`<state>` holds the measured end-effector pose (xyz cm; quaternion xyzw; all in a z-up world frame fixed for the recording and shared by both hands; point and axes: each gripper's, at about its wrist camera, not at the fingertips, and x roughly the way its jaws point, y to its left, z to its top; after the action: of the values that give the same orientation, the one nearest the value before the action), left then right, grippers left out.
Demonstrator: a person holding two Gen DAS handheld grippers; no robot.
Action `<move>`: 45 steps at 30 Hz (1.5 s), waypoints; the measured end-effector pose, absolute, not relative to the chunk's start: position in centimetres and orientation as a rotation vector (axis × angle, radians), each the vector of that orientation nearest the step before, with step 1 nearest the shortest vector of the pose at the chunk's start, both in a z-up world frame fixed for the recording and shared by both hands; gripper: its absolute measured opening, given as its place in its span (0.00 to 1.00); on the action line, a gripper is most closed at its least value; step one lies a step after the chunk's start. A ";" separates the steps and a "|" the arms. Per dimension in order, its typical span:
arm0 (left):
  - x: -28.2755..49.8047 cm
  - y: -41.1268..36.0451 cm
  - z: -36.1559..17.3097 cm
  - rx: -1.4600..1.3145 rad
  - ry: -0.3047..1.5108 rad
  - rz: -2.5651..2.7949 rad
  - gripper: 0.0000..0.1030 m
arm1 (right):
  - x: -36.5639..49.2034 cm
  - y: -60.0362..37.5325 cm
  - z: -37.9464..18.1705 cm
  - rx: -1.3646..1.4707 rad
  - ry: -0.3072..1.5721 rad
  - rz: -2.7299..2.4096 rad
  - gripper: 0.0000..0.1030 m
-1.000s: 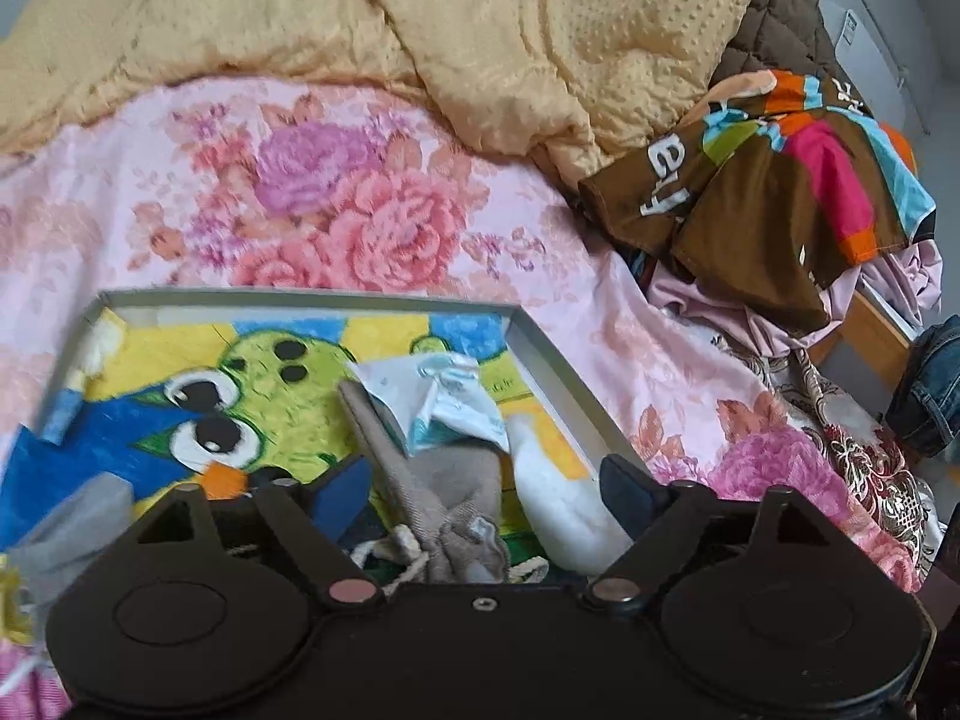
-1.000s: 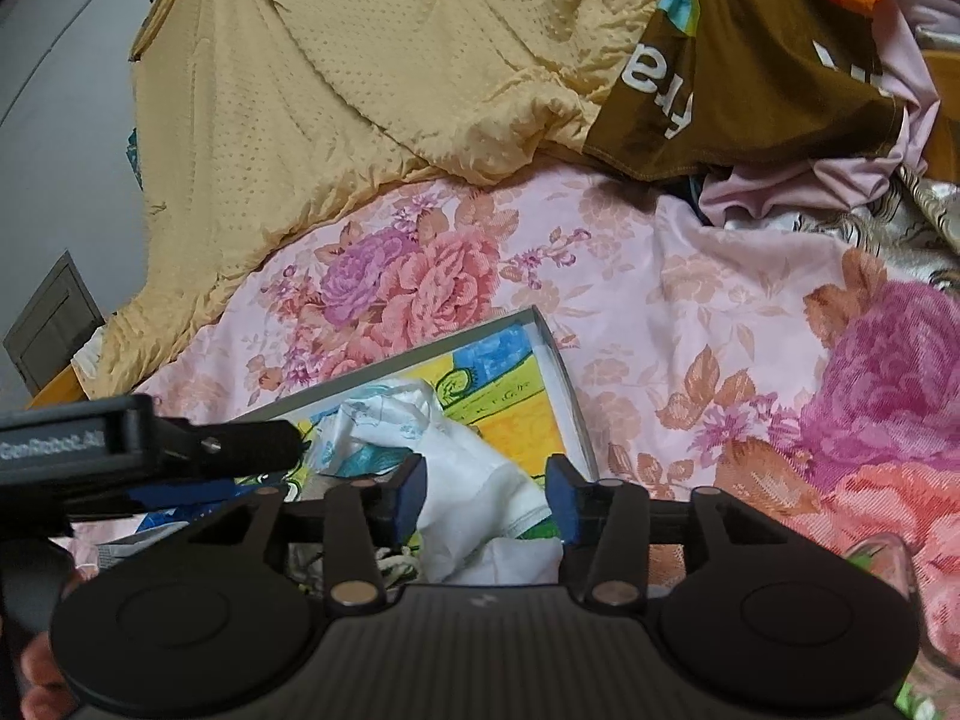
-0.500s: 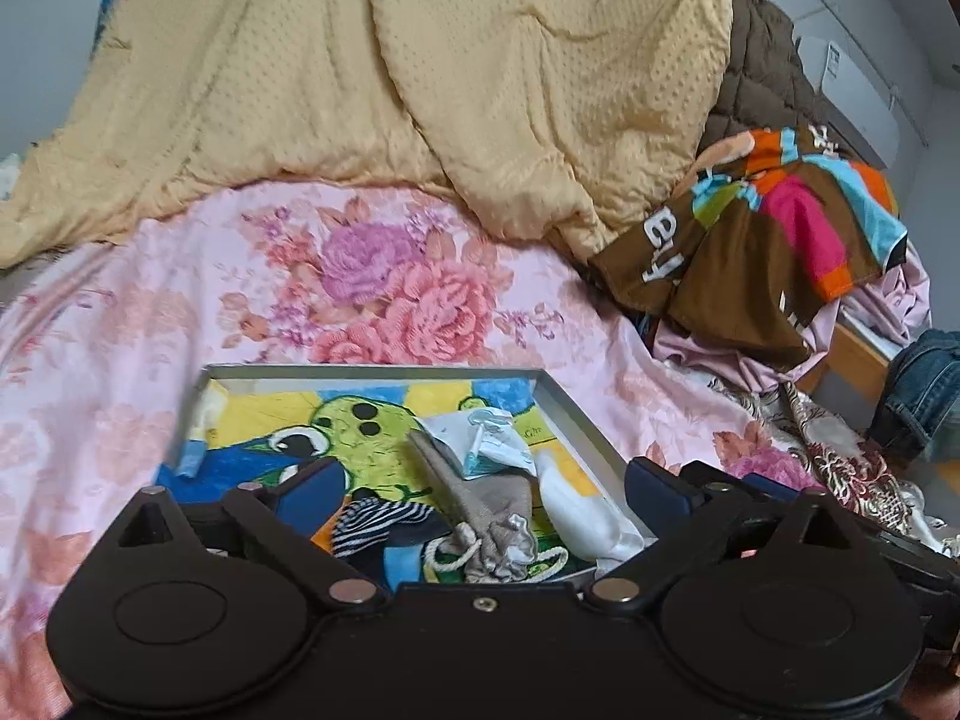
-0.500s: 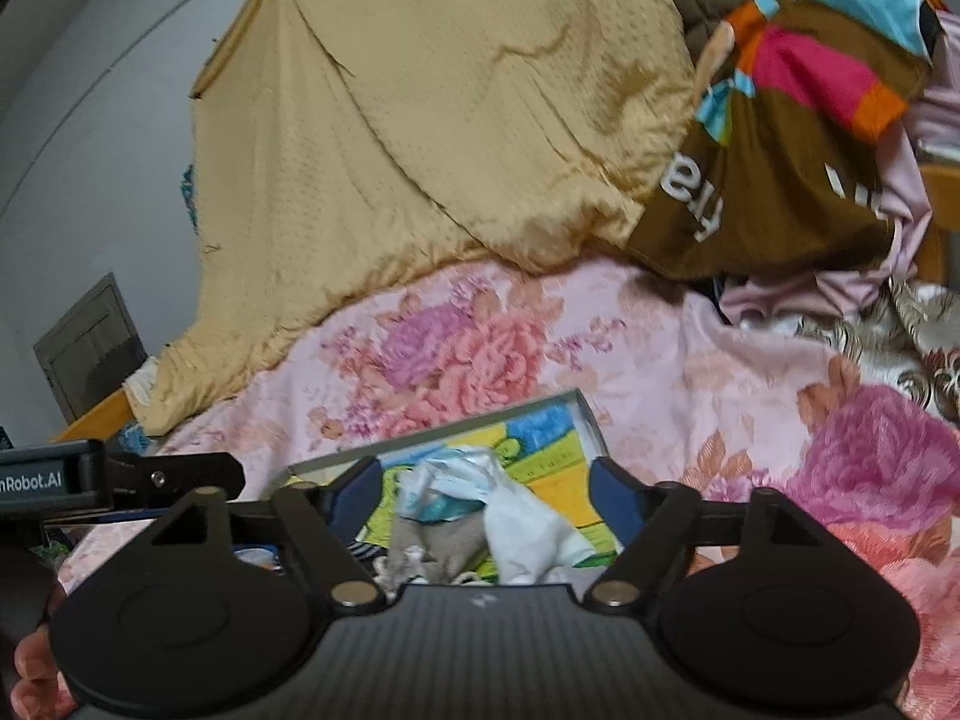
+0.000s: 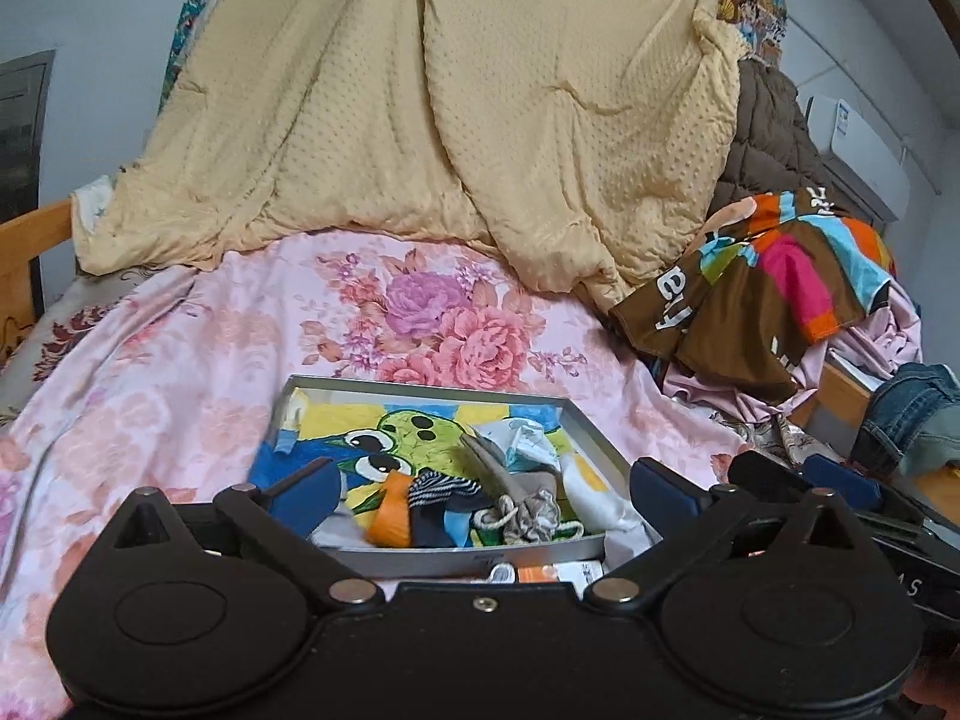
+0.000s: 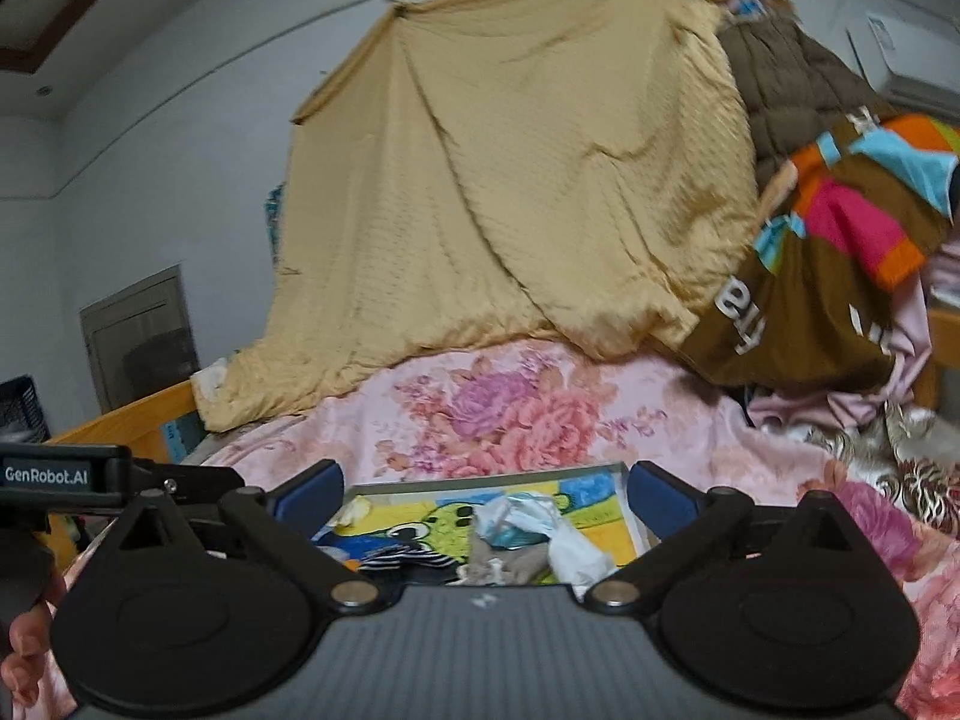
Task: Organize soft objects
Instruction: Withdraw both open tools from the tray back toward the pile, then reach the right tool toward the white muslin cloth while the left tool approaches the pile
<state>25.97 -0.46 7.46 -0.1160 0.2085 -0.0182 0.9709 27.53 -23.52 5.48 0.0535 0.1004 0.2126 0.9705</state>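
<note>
I see both tongs spread wide with nothing between the pads: the left tongs and the right tongs have just been opening. The soft things, a grey drawstring pouch, a striped sock and a white cloth, lie heaped in the grey tray on the floral bed sheet. My rig's body cuts off the tray's near edge in the right wrist view, which is also blurred.

Both grippers are drawn back from the tray, now smaller toward 6 o'clock. The right gripper jaws have just been opening, nothing between them.
</note>
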 end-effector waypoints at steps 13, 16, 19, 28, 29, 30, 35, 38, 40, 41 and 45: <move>18.4 1.5 5.4 -0.234 0.377 0.010 0.99 | 19.4 -20.2 3.9 -0.026 0.188 0.476 1.00; 17.0 1.9 4.5 -0.227 0.376 0.015 0.99 | 18.2 -19.9 3.4 -0.030 0.207 0.475 1.00; 15.8 2.3 3.6 -0.224 0.380 0.022 0.99 | 17.3 -19.9 2.7 -0.027 0.233 0.473 1.00; 12.8 3.2 1.3 -0.204 0.401 0.029 0.99 | 15.2 -19.9 1.5 -0.010 0.292 0.441 1.00; 12.6 3.3 1.1 -0.204 0.403 0.031 0.99 | 15.0 -19.9 1.4 -0.008 0.297 0.437 1.00; 12.4 3.4 0.9 -0.202 0.406 0.032 0.99 | 14.8 -19.9 1.3 -0.007 0.302 0.434 1.00; 11.7 4.1 0.1 -0.203 0.417 0.038 0.99 | 14.2 -19.8 1.0 -0.006 0.323 0.421 1.00; 11.4 4.3 -0.3 -0.200 0.421 0.043 0.99 | 13.9 -19.7 0.8 -0.008 0.332 0.417 1.00; 11.2 4.5 -0.6 -0.195 0.422 0.045 0.99 | 13.6 -19.6 0.6 -0.009 0.339 0.414 1.00; 11.2 4.5 -0.7 -0.192 0.423 0.045 0.99 | 13.6 -19.5 0.5 -0.011 0.345 0.414 1.00; 11.1 4.6 -1.3 -0.187 0.449 0.047 0.99 | 13.4 -19.2 0.1 -0.022 0.369 0.414 1.00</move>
<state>11.11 4.61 -1.28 -0.0927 0.2225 0.0232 0.9702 13.37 -19.21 0.06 -0.0110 0.1822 0.2044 0.9617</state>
